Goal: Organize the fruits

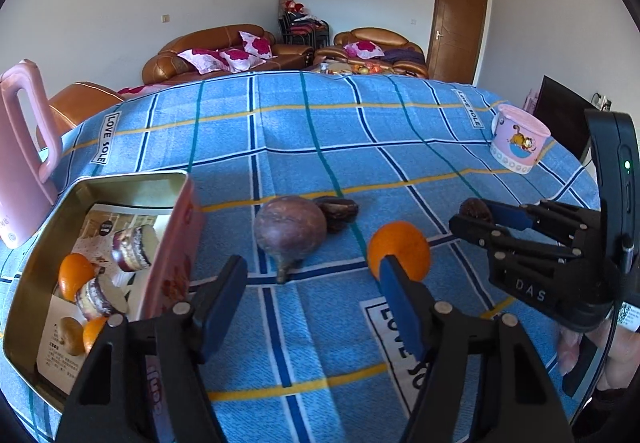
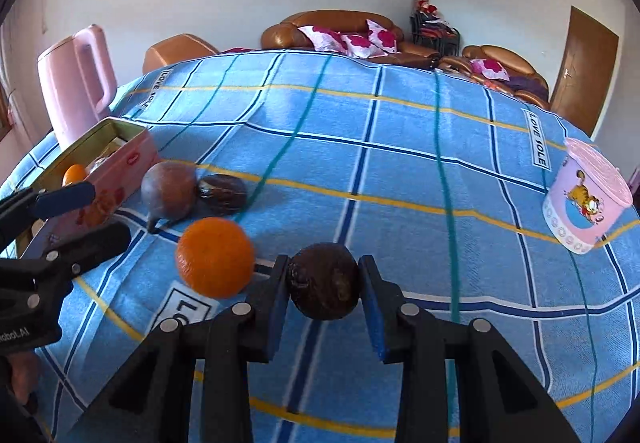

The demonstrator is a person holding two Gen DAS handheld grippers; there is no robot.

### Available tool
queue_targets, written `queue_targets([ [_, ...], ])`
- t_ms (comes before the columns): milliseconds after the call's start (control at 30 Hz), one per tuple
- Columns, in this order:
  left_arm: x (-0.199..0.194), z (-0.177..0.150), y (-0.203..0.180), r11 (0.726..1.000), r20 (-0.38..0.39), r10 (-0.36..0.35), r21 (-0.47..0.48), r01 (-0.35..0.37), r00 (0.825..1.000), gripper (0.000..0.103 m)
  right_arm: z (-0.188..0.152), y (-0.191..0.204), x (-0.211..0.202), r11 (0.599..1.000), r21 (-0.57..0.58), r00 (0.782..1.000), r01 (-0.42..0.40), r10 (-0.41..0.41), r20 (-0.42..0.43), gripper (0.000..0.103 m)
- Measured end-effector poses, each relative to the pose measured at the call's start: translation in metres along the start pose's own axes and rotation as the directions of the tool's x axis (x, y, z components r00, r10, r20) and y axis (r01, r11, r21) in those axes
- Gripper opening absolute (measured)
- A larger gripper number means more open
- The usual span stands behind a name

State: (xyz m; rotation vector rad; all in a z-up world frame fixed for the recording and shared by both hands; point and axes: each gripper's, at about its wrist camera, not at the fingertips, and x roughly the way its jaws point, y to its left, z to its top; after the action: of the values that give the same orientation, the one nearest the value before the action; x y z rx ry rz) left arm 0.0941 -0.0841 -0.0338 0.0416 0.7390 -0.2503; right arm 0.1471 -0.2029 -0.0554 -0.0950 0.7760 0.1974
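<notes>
Right now the right gripper (image 2: pixel 323 285) is clamped on a dark brown round fruit (image 2: pixel 324 285), pads pressing both its sides, low over the blue checked tablecloth (image 2: pixel 400 179) near the table's front edge. Left gripper (image 1: pixel 314 291) stands apart w/ nothing between its pads; its right finger (image 1: pixel 398 295) overlaps the loose orange (image 1: pixel 399 250) in the left wrist view (touching or not, can't tell).

That orange sits just beside the gripped fruit, on its left in the right wrist view. Further back, twd the table's left side, a purplish round fruit (image 1: pixel 290 229) w/ a stem lies touching a dark wrinkled fruit (image 1: pixel 336 211).

At the left edge is an open pink tin (image 1: pixel 176 243), printed paper on its bottom, holding two oranges (image 1: pixel 75 275). Behind it, at the back-left corner, a pink jug (image 1: pixel 20 163). Pink cartoon-cat cup (image 1: pixel 518 145) stands at the right edge, well apart from the fruit.
</notes>
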Motion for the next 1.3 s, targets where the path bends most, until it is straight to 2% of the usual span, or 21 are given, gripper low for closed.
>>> queue_targets([
  [233,0.016,0.005,-0.026,0.998,-0.028,-0.026,0.062,0.028,0.999,0.069,0.0,-0.015,-0.002,0.999,0.048,1.0,-0.002,0.001,0.014,0.036],
  [267,0.02,0.006,-0.028,0.997,-0.038,-0.03,0.065,0.033,0.999,0.066,0.0,-0.016,-0.003,0.999,0.052,1.0,-0.004,0.003,0.018,0.036],
  [367,0.027,0.008,-0.031,0.996,-0.06,-0.065,0.057,0.068,0.996,0.065,0.0,-0.019,-0.003,0.998,0.068,1.0,-0.015,0.014,0.023,0.036],
  [500,0.034,0.012,-0.04,0.994,-0.066,-0.076,0.069,0.081,0.995,0.064,0.0,-0.018,-0.002,0.997,0.069,1.0,-0.018,0.016,0.021,0.036],
  [533,0.038,0.013,-0.041,0.993,-0.077,-0.09,0.066,0.095,0.993,0.062,0.0,-0.018,-0.002,0.998,0.065,1.0,-0.017,0.016,0.019,0.036],
  [567,0.042,0.012,-0.042,0.992,-0.094,-0.106,0.063,0.112,0.99,0.054,0.0,-0.017,-0.001,0.998,0.063,1.0,-0.018,0.017,0.015,0.036],
  [667,0.052,0.011,-0.041,0.991,-0.125,-0.119,0.045,0.125,0.985,0.049,0.0,-0.018,0.001,0.998,0.063,1.0,-0.022,0.022,0.001,0.036],
  [800,0.049,0.009,-0.035,0.992,-0.105,-0.119,0.018,0.121,0.987,0.048,-0.001,-0.017,0.0,0.998,0.056,1.0,-0.024,0.024,0.008,0.036],
  [1067,0.031,0.01,-0.025,0.996,-0.016,-0.088,-0.013,0.087,0.996,0.048,-0.002,-0.005,-0.015,0.998,-0.007,0.995,-0.057,0.057,0.082,0.036],
  [1300,0.024,0.012,-0.023,0.998,0.027,-0.067,-0.012,0.067,0.997,0.048,-0.003,0.001,-0.024,0.997,-0.036,0.989,-0.072,0.076,0.123,0.036],
])
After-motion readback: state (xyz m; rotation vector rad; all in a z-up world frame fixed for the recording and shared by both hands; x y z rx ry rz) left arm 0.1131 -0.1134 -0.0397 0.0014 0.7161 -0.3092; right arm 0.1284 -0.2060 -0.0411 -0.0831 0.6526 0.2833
